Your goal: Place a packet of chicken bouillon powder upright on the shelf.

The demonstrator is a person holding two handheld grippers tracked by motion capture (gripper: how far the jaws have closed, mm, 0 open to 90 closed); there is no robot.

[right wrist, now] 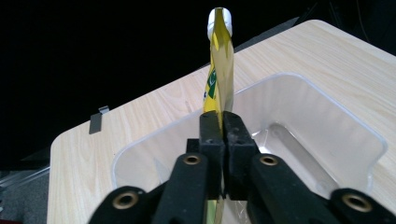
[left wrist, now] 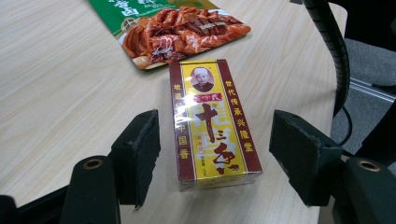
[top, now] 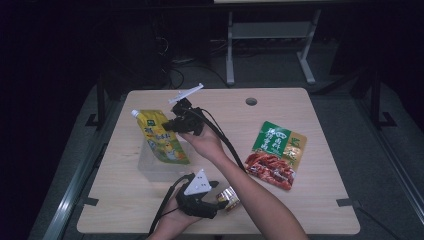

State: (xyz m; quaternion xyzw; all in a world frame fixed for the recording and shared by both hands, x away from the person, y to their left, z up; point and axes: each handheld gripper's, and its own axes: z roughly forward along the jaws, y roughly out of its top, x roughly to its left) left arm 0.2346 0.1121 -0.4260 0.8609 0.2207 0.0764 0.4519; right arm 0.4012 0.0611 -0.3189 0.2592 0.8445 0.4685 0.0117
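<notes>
The yellow stand-up spout pouch with a white screw cap [top: 161,138] is held upright, cap uppermost at its upper left corner, with its lower part inside the clear plastic rectangular bin [top: 150,170] near the left side of the wooden table; in the right gripper view its thin edge [right wrist: 219,74] faces the camera and rises above the bin's rim. The flat rectangular box in yellow with dark red side bands and black characters [left wrist: 212,123] lies face up on the tabletop, lengthwise, near the front edge.
</notes>
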